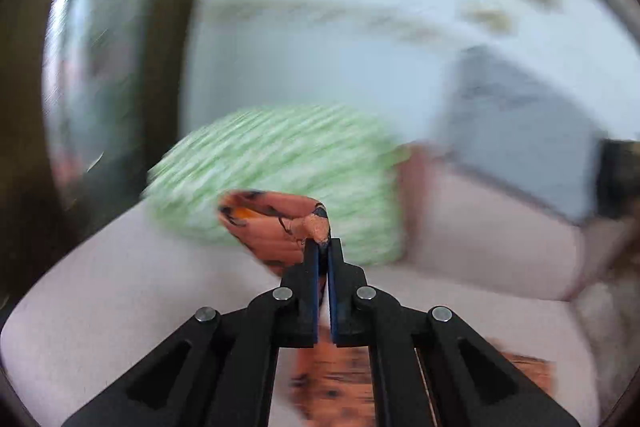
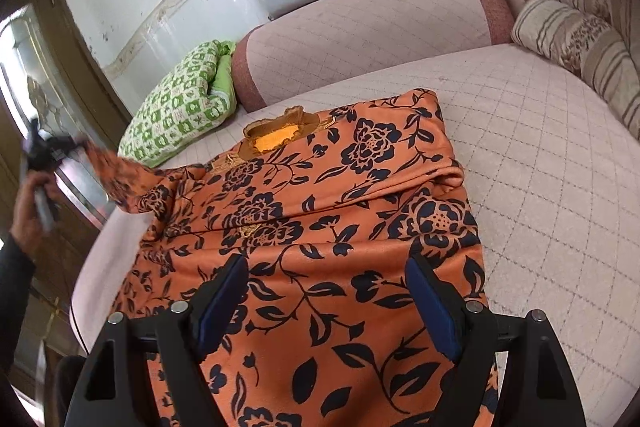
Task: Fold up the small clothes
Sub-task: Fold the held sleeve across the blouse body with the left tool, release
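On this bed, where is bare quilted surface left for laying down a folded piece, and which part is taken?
Free: the pale quilted bedspread between the orange floral garment and the striped beige cushion, plus a strip below the pink bolster. Crowded: the left side, where the green patterned pillow sits and the left gripper lifts the garment's sleeve.

Orange garment (image 2: 320, 211) with navy flowers; green-white checked blanket (image 2: 180, 107)
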`<state>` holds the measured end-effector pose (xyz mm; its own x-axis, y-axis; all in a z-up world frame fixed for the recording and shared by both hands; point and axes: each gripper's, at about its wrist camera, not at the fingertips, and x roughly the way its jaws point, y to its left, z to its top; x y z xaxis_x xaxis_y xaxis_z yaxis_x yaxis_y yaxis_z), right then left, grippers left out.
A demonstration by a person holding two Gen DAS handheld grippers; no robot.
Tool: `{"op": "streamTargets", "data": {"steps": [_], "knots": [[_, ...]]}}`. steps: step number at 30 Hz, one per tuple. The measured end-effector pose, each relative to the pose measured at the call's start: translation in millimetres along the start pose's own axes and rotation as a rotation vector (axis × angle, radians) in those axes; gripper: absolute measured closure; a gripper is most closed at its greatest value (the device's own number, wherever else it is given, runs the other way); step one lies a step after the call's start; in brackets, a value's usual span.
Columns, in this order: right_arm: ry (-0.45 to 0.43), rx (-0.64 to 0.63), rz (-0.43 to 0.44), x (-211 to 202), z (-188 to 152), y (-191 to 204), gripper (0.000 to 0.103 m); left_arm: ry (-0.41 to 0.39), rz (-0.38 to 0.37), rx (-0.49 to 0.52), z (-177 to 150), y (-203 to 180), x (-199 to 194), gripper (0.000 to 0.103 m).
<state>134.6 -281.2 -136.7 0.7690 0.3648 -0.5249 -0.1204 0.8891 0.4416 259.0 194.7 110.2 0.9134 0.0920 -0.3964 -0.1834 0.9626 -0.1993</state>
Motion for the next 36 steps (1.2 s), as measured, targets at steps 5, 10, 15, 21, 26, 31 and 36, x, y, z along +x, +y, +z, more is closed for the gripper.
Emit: {"op": "streamTargets", "data": {"steps": [5, 10, 15, 21, 26, 31, 36], "knots": [[-0.036, 0.048, 0.027, -15, 2, -9, 0.02, -0.075, -0.242, 0.179, -6, -145, -53, 0.1], [-0.075, 0.135, 0.049, -29, 7, -28, 0.02, 0.085, -0.412, 0.297, -80, -255, -31, 0.099], [-0.094, 0.237, 0.043, -35, 10, -50, 0.02, 0.424, -0.425, 0.409, -187, -290, 47, 0.045], [-0.088, 0.278, 0.05, -34, 11, -58, 0.02, 0.572, -0.263, 0.277, -204, -182, 75, 0.045], [-0.038, 0.233, 0.064, -26, 16, -42, 0.02, 0.417, -0.078, 0.207, -167, -67, 48, 0.029], [0.008, 0.191, 0.185, -4, 56, -17, 0.02, 0.474, 0.114, 0.163, -193, 10, 58, 0.027], [0.118, 0.212, 0.117, 61, 100, -25, 0.02, 0.5, 0.126, 0.101, -212, 35, 67, 0.027]]}}
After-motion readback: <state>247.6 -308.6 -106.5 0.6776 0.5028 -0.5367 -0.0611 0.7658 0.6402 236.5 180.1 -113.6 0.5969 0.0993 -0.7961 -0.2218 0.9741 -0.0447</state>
